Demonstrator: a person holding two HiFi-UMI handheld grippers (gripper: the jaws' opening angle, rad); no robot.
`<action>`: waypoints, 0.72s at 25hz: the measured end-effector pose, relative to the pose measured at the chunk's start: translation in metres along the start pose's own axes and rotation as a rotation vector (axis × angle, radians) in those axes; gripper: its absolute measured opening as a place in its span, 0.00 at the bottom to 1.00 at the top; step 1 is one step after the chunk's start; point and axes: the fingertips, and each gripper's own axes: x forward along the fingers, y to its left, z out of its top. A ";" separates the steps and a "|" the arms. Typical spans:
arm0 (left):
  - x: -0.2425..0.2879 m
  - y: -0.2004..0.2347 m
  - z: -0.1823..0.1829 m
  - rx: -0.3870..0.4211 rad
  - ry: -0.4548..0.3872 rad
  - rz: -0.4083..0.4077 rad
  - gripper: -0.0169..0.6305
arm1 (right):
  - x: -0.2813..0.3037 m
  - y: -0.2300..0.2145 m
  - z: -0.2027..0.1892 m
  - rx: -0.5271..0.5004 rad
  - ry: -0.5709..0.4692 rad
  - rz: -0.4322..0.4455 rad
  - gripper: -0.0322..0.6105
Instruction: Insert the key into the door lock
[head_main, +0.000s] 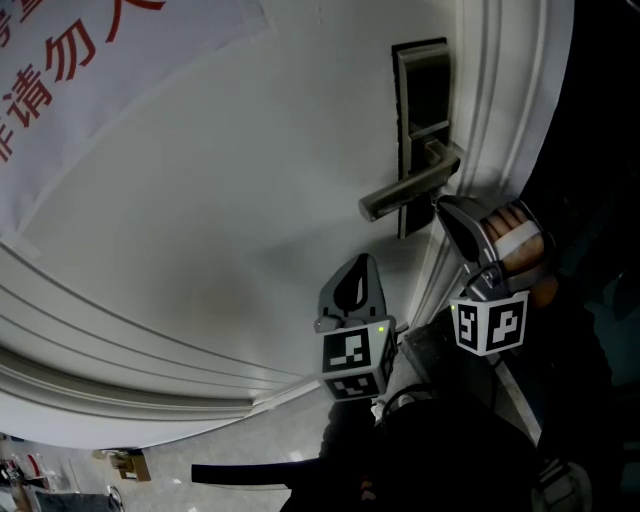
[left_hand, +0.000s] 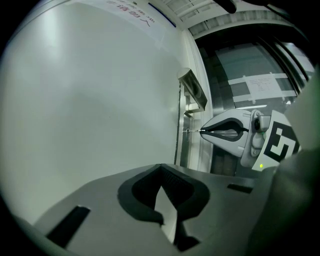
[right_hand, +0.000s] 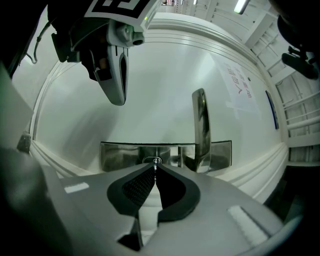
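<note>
A white door (head_main: 230, 200) carries a metal lock plate (head_main: 420, 100) with a lever handle (head_main: 405, 190). My right gripper (head_main: 441, 204) is just below the handle, at the plate's lower end, and is shut on a thin key (left_hand: 194, 131). In the right gripper view the key (right_hand: 155, 161) pokes out past my right gripper (right_hand: 155, 167) and its tip meets the keyhole (right_hand: 151, 160) in the lock plate (right_hand: 120, 155). How deep it sits is hidden. My left gripper (head_main: 364, 259) hovers left of the handle, shut on nothing, close to the door face.
The door frame's moulding (head_main: 500, 110) runs beside the lock. A white poster with red characters (head_main: 90, 60) hangs on the door at upper left. The lever handle (right_hand: 201, 127) stands out just right of the keyhole. Dark glazing (left_hand: 250, 85) lies beyond the frame.
</note>
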 end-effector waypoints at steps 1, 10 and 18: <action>0.000 0.000 0.000 0.001 -0.001 -0.001 0.03 | 0.000 0.000 0.000 -0.001 0.001 0.000 0.07; -0.002 0.001 0.001 -0.004 -0.007 -0.001 0.03 | 0.001 0.000 0.000 -0.006 0.006 0.005 0.07; -0.002 0.002 0.001 -0.008 -0.008 -0.007 0.03 | 0.002 -0.001 0.001 -0.010 0.011 0.008 0.07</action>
